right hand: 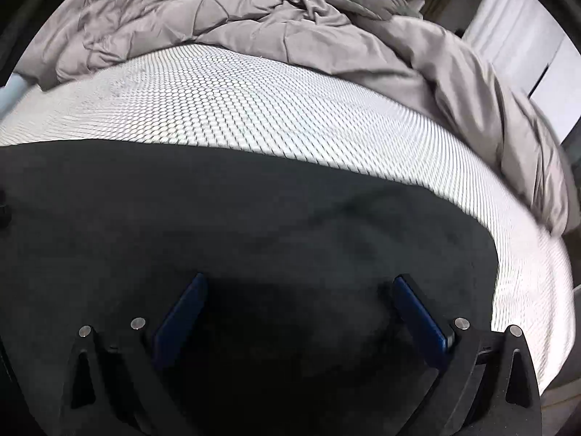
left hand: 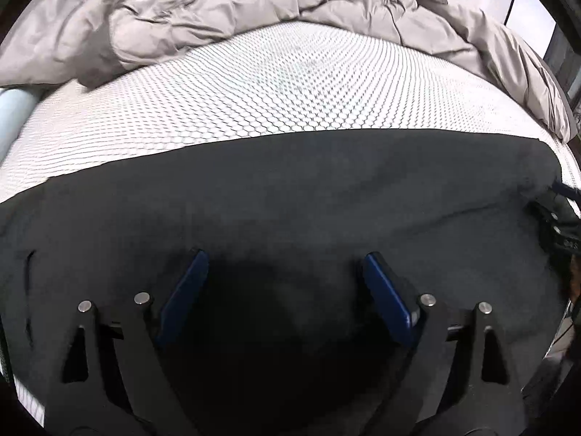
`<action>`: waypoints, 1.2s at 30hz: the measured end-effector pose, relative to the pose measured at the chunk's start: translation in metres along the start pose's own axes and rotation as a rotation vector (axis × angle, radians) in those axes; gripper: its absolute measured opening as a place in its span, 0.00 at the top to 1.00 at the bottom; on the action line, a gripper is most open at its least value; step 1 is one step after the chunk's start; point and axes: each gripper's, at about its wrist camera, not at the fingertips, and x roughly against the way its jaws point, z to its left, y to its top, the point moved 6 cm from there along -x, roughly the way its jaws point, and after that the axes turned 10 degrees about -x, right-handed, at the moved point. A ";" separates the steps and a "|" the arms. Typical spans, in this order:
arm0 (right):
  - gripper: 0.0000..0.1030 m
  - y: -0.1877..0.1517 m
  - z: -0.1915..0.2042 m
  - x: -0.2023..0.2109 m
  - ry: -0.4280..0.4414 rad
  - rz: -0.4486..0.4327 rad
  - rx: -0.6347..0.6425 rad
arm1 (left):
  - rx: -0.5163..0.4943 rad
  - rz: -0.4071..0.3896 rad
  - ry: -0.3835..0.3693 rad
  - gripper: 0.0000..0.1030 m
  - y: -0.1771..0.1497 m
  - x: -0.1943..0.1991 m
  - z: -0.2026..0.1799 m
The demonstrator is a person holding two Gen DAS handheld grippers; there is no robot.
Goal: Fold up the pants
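Pants [left hand: 290, 200] flat on honeycomb mattress [left hand: 272, 109] — grey duvet [left hand: 218, 11] behind

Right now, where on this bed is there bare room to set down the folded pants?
The white honeycomb-patterned mattress is bare between the dark grey pants and the rumpled beige comforter. The far side and right edge are crowded by the comforter.

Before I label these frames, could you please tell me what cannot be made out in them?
- Pants: left wrist view, lower part cut off by the frame edge and hidden behind the left tongs.
- Pants' near edge: right wrist view, hidden behind the right tongs.
- Mattress edge: right wrist view, blurred.
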 end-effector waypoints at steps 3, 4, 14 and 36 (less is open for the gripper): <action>0.01 -0.024 -0.015 0.030 0.019 -0.017 0.032 | -0.010 -0.055 -0.117 0.16 -0.008 0.023 -0.018; 0.01 -0.033 -0.025 0.037 0.034 -0.011 0.035 | -0.013 -0.066 -0.156 0.16 -0.011 0.029 -0.026; 0.43 -0.097 -0.116 0.063 0.025 0.005 -0.001 | -0.146 0.009 -0.187 0.14 -0.037 0.019 -0.084; 0.25 -0.151 -0.182 0.103 0.350 -0.055 -0.420 | -0.334 -0.064 -0.316 0.08 -0.048 0.044 -0.199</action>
